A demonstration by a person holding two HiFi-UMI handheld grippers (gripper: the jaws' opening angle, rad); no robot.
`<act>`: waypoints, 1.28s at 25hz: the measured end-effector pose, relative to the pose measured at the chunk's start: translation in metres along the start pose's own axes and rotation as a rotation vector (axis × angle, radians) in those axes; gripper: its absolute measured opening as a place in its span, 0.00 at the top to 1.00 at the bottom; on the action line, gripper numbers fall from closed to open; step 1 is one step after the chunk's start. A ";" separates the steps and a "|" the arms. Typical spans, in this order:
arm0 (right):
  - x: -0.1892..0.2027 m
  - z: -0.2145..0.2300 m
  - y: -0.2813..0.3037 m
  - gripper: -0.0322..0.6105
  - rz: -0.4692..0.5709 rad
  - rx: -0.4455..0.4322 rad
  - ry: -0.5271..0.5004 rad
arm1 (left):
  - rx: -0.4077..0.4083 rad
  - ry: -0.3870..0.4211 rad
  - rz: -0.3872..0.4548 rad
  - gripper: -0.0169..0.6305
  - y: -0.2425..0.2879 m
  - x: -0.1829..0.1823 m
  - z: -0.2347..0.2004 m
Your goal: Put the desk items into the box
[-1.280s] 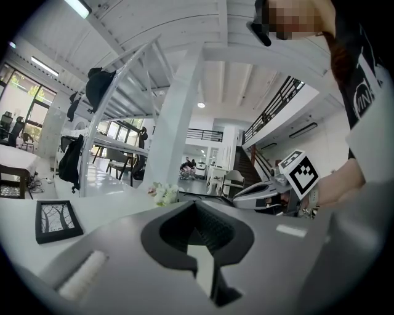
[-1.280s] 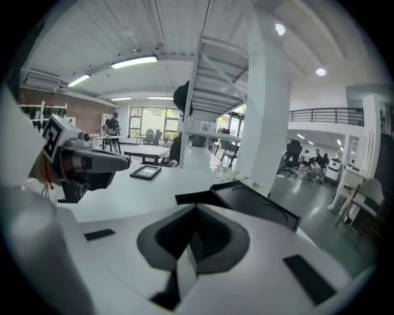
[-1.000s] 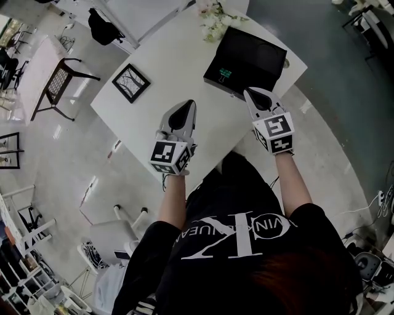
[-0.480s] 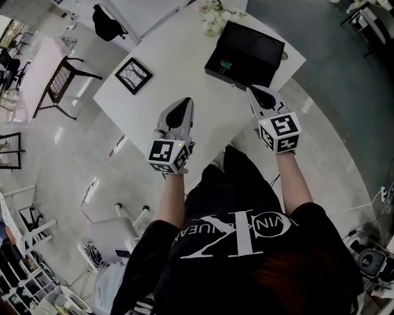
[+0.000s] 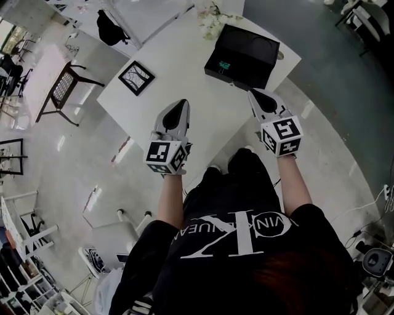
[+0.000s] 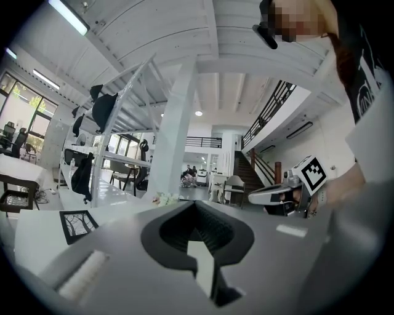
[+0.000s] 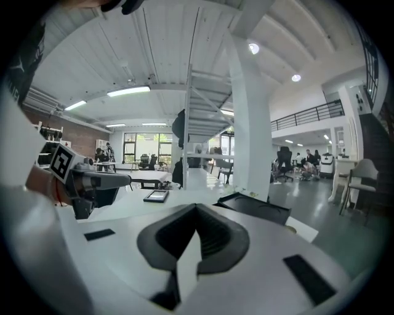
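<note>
A black open box [image 5: 246,52] stands at the far right of the white table [image 5: 203,104]; a green binder clip [image 5: 225,64] lies inside it by its near wall. A black-framed picture [image 5: 136,77] lies flat at the table's left. My left gripper [image 5: 180,106] hovers over the table's near middle, shut and empty. My right gripper [image 5: 255,93] hangs just short of the box's near corner, also shut and empty. The right gripper view shows the box [image 7: 252,208] ahead to the right and the picture [image 7: 156,195] further off. In the left gripper view, the picture [image 6: 77,223] lies to the left.
White flowers [image 5: 209,15] lie at the table's far edge beside the box. The table's near edge runs just under both grippers, with my legs below it. A dark chair [image 5: 64,86] stands on the floor to the left, and another table with a black bag [image 5: 111,27] lies beyond.
The table and box have slid a little up in the head view. Both grippers have drawn back slightly toward the near edge and stayed shut.
</note>
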State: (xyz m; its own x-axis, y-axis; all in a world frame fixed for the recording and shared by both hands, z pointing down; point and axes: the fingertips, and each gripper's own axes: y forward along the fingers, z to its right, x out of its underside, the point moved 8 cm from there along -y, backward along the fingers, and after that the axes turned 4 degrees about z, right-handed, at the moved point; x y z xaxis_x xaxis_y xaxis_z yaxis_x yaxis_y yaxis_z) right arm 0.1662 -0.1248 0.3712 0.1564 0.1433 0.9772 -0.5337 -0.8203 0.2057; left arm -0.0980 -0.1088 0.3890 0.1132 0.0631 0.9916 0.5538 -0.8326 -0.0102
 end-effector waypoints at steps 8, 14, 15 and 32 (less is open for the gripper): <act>-0.004 0.008 -0.010 0.93 0.038 -0.004 -0.004 | -0.024 0.018 0.017 0.96 0.000 -0.007 0.004; -0.009 0.011 -0.013 0.93 0.056 -0.047 0.001 | -0.063 0.023 0.019 0.96 -0.003 -0.013 0.009; -0.010 0.012 -0.014 0.93 0.057 -0.052 0.003 | -0.067 0.024 0.019 0.96 -0.004 -0.014 0.010; -0.011 0.007 -0.028 0.93 0.085 -0.137 -0.008 | -0.161 0.034 0.034 0.96 -0.029 -0.021 0.029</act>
State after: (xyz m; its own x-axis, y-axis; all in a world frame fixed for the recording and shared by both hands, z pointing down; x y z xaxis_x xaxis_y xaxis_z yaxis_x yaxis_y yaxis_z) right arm 0.1851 -0.1070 0.3539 0.1121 0.0715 0.9911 -0.6535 -0.7461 0.1277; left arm -0.0927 -0.0703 0.3652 0.1007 0.0168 0.9948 0.4107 -0.9114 -0.0262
